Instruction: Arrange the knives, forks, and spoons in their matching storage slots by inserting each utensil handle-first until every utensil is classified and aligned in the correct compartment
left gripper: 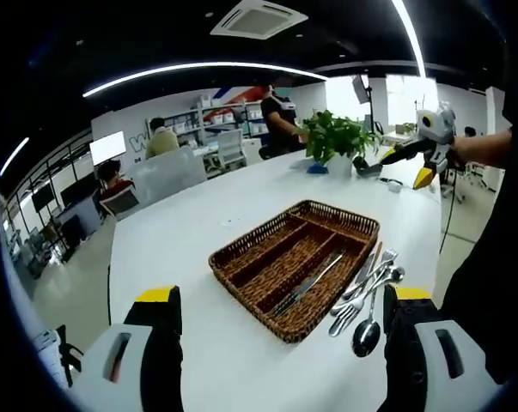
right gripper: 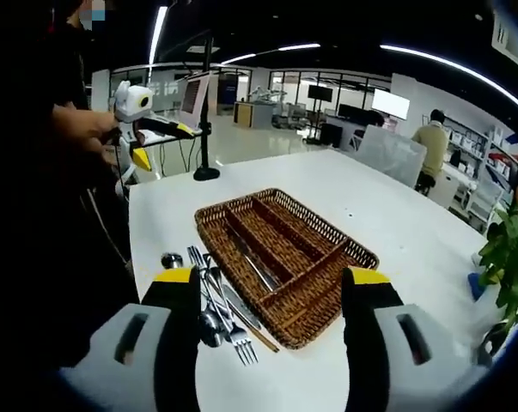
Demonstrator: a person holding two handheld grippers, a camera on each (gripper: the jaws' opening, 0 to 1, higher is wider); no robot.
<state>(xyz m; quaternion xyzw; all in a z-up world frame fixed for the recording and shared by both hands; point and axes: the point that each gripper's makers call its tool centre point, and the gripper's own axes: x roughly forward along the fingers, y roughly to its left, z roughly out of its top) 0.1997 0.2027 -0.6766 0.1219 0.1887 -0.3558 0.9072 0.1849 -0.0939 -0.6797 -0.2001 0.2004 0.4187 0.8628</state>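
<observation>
A brown wicker cutlery tray (left gripper: 241, 249) with long slots stands on the white table. A couple of knives (left gripper: 308, 281) lie in the slot nearest the loose pile. Beside the tray lie loose forks, knives and spoons (left gripper: 368, 283), with one spoon (left gripper: 366, 333) closest to me. My left gripper (left gripper: 283, 330) hovers open in front of the tray, empty. In the right gripper view the tray (right gripper: 327, 302) sits just beyond my open, empty right gripper (right gripper: 271, 322), with the knives (right gripper: 254, 268) inside and the loose pile (right gripper: 217, 302) at its left. Each gripper appears far off in the other's view: right gripper (left gripper: 406, 165), left gripper (right gripper: 160, 142).
A potted plant (left gripper: 336, 137) (right gripper: 508, 249) stands at the table's far end. A black pole on a round base (right gripper: 206, 129) stands near one table corner. A person's dark sleeve borders the table. People, chairs and desks are farther back.
</observation>
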